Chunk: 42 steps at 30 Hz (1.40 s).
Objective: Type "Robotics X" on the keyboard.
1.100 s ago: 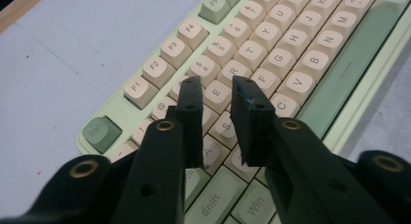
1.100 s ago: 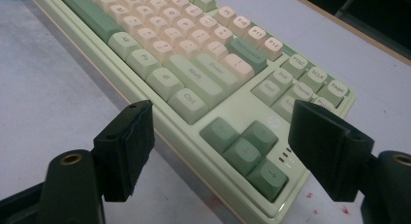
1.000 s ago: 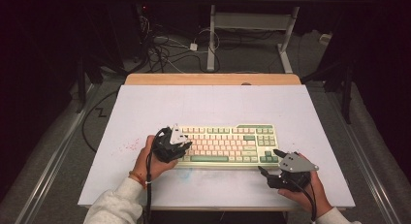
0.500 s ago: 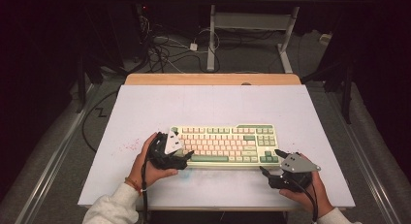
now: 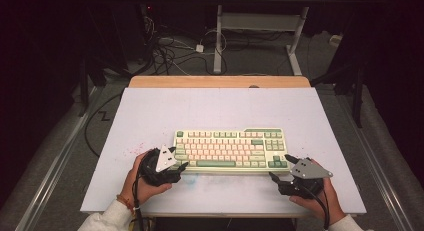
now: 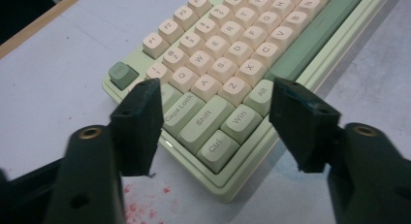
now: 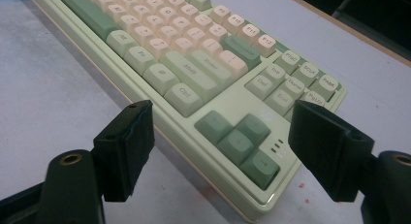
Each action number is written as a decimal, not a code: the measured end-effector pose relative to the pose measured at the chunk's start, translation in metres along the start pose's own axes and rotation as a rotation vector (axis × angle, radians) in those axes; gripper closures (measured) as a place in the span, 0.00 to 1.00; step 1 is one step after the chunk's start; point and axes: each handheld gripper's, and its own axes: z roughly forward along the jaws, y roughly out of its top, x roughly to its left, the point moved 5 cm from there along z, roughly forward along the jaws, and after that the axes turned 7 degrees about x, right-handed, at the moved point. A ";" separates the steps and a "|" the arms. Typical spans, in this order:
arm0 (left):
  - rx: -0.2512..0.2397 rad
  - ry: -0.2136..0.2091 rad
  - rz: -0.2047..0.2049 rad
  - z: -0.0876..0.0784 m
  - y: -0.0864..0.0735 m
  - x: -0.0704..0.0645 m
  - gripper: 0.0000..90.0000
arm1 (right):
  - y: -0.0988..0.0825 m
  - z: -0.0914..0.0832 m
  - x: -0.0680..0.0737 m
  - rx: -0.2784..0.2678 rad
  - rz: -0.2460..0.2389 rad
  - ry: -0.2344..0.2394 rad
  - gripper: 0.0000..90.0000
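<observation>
A cream and sage-green keyboard [image 5: 230, 149] lies flat near the front of a pale lilac table [image 5: 150, 116]; it is the landmark for everything here. A person's two hands each hold a black two-jaw gripper at its near corners.

At the keyboard's near-left corner, the left gripper [image 6: 215, 122] straddles the corner itself. Its jaws stand partly apart and have just been closing, with the Ctrl, Shift and Win keys between them, though the pads do not press on anything. A patch of red specks [image 6: 140, 204] marks the table just in front of that corner.

At the keyboard's near-right corner, the right gripper [image 7: 220, 146] points at the arrow keys with its jaws wide apart, holding nothing and clear of the case.

The likely risks: if the left jaws close where they are, one pad would probably land on the keycaps rather than the case edge, pressing or popping keys. A grip on a rounded corner could slip off. If only one hand takes hold and lifts, the keyboard may swivel or drag across the table. Uneven lifting could tip it out of either grip.
</observation>
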 end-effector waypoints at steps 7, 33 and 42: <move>-0.005 -0.074 -0.008 -0.001 0.005 -0.001 0.91 | -0.001 -0.001 -0.001 -0.002 0.005 -0.001 0.28; 0.053 -0.169 0.088 0.041 0.054 -0.028 0.96 | -0.001 0.002 0.001 0.010 0.000 0.004 0.28; 0.092 -0.180 0.138 0.051 0.056 -0.039 0.95 | -0.002 0.002 0.000 0.013 -0.002 0.005 0.28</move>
